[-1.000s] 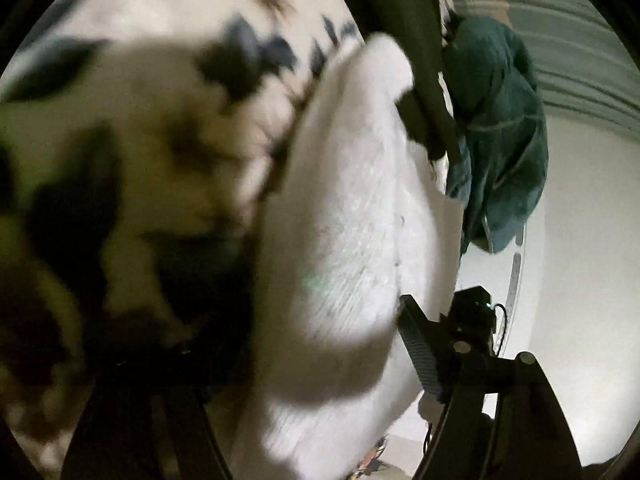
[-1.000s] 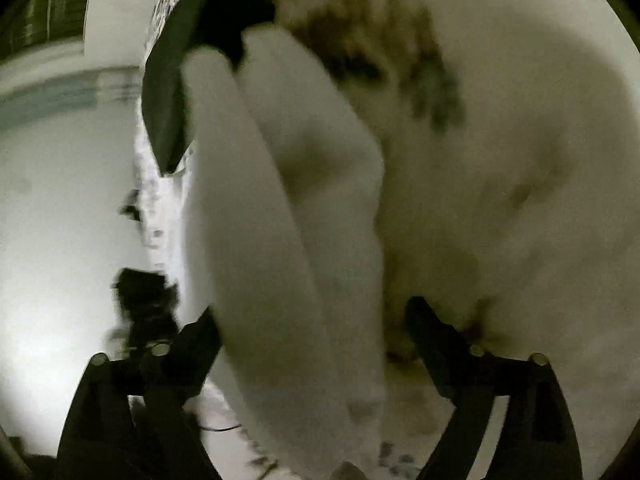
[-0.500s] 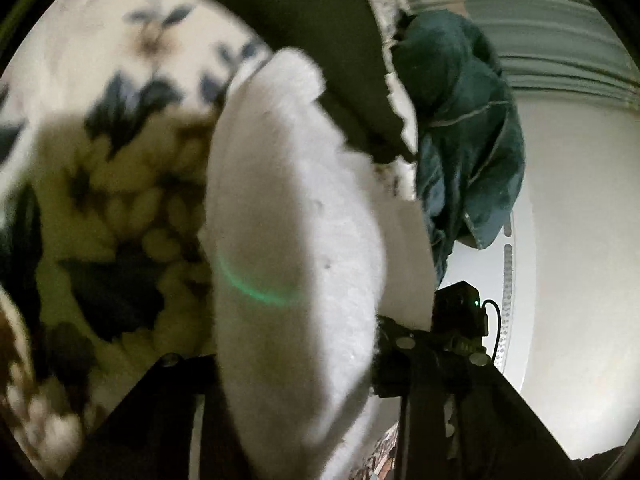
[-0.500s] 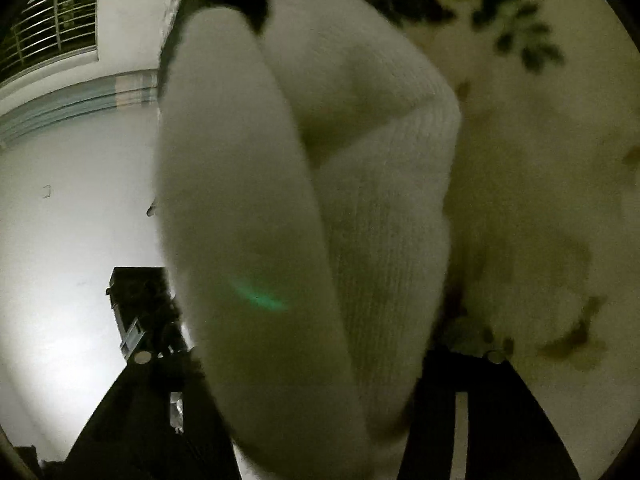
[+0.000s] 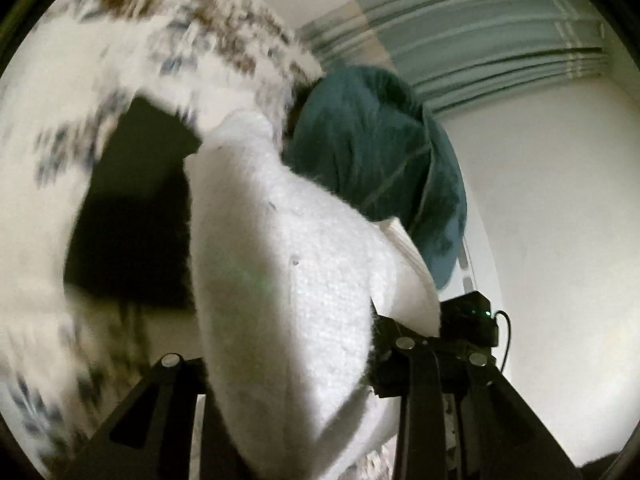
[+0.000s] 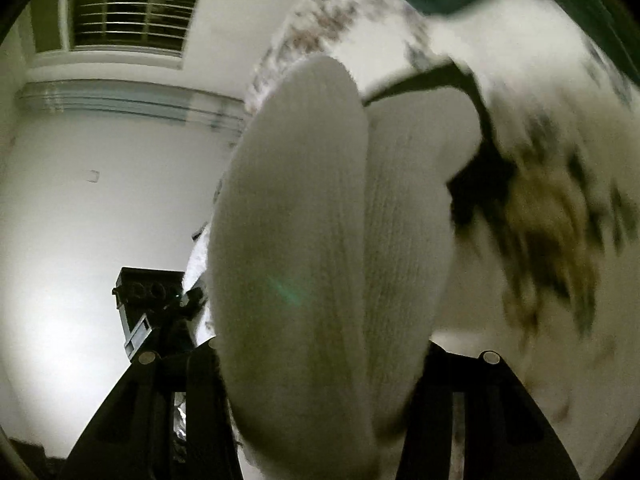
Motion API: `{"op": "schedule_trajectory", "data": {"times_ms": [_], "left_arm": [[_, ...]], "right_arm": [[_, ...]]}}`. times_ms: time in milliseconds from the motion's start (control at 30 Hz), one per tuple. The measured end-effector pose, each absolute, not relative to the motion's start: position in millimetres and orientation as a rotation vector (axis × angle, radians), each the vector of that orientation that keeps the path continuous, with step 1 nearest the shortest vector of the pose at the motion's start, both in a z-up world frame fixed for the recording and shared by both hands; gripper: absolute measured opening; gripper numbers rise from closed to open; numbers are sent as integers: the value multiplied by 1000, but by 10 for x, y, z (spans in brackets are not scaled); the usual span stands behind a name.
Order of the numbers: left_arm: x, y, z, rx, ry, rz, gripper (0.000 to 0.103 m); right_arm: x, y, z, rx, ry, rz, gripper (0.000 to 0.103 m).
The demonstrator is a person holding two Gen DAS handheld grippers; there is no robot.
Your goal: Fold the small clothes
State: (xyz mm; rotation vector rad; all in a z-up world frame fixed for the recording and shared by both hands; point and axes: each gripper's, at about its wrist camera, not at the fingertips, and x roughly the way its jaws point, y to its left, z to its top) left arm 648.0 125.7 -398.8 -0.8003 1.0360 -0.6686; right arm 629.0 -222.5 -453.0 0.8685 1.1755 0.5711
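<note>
Surface: floral-print fleece blanket [image 5: 48, 184], cream ground with dark and brown blooms, heavily blurred. A black item [image 5: 132, 216] lies on it, kind not determinable. A teal garment [image 5: 376, 152] is heaped at its far edge.

Room: white wall [image 6: 100, 208] with moulding; barred window [image 6: 128, 12] high in the right wrist view.

Writing: none legible.

Task item: white knit sock [image 5: 288, 280], raised above the blanket. Left gripper [image 5: 292, 356], jaws narrowed and clamped on one end. Right gripper [image 6: 320, 356], jaws partway in, clamped on the doubled sock [image 6: 320, 240].

Obscured: the sock's held ends and the pads are hidden; the lower edge is cut off.
</note>
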Motion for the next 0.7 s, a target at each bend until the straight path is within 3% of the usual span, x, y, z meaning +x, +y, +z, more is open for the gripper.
{"op": "schedule_trajectory", "data": {"times_ms": [167,400,467,500,700], "left_arm": [[7252,1467,-4343,-724,1067,-610,29],[7666,1529,-5335,-632,1283,-518,31],[7630,1566,-5391,-648,1285,-511,36],[7615,1582,-5384,-657,1287,-504,37],[7308,1454,-4973,-415,1213,-310,47]], "right_arm": [[7210,-1867,-4871,865,1164,554,49],[7610,-1562,-5827,808,1286,472,50],[7658,-1567,-5935,798,1306,450,57],[7666,-1582,-5940,796,1320,438,65],[7453,-1553,-5567,476,1314,248,82]]}}
